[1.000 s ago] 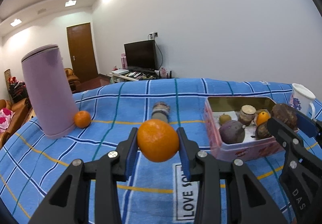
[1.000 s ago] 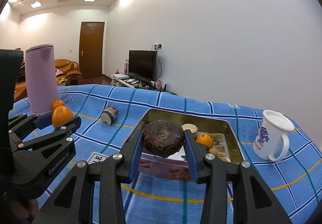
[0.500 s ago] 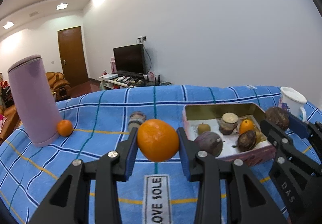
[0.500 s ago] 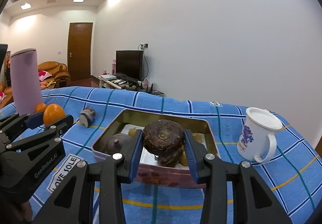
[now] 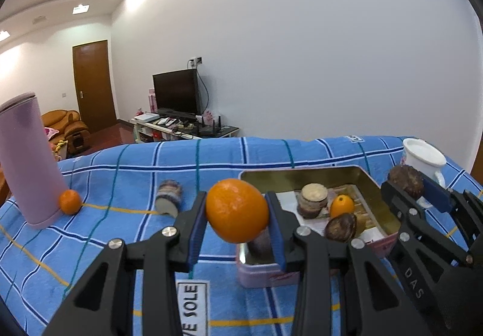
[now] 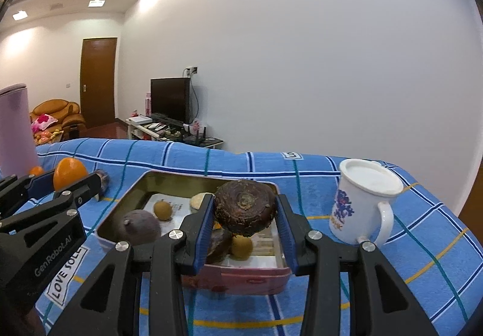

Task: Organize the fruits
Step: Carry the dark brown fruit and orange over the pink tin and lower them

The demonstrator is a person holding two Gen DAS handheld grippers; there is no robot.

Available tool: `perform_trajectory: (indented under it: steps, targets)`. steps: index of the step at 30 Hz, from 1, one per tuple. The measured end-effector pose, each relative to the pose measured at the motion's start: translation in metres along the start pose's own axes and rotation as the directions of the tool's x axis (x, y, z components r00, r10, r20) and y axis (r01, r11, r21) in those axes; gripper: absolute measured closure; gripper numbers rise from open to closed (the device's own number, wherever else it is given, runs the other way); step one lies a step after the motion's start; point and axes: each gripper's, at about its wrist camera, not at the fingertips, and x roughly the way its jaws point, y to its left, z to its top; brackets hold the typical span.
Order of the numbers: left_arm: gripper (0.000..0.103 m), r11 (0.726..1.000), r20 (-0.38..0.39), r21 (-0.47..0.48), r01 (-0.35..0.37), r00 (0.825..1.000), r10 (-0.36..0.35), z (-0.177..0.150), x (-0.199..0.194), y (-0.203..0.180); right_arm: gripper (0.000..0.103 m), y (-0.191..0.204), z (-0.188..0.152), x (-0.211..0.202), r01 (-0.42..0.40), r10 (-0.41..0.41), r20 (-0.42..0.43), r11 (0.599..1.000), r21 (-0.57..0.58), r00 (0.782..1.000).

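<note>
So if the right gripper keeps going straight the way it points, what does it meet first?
Probably the tin box: the right gripper, shut on the brown fruit, aims slightly down at the box's near wall, though depth is unclear.

Recessed rectangular ceiling lights [image 6: 96,3] and a hidden cove strip wash the far white wall [image 5: 317,49] brightly, with glare blown out at top, soft faint shadows below, sharp focus throughout, and strong fisheye bending with black vignetted corners.

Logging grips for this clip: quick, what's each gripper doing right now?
Left gripper: closed on the round orange fruit.
Right gripper: closed on the rough dark-brown round fruit.
</note>
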Motion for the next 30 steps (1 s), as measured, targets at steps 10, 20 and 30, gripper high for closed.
perform_trajectory:
  steps: [10,20,30]
  targets:
    - [0.063,0.999,-0.003,-0.01,0.047,0.999,-0.047,0.01,0.015,-0.023,0.061,-0.016,0.007,0.009,0.049,-0.049,0.01,0.998,0.033,0.999]
    - [0.063,0.997,-0.022,-0.022,0.07,0.997,-0.07,0.02,0.035,-0.047,0.061,-0.033,0.01,0.021,0.076,-0.075,-0.017,0.993,0.087,0.997]
    - [0.064,0.991,-0.062,-0.087,0.105,0.992,-0.111,0.021,0.052,-0.036,0.061,-0.037,0.009,0.028,0.086,-0.082,-0.041,0.992,0.094,0.996]
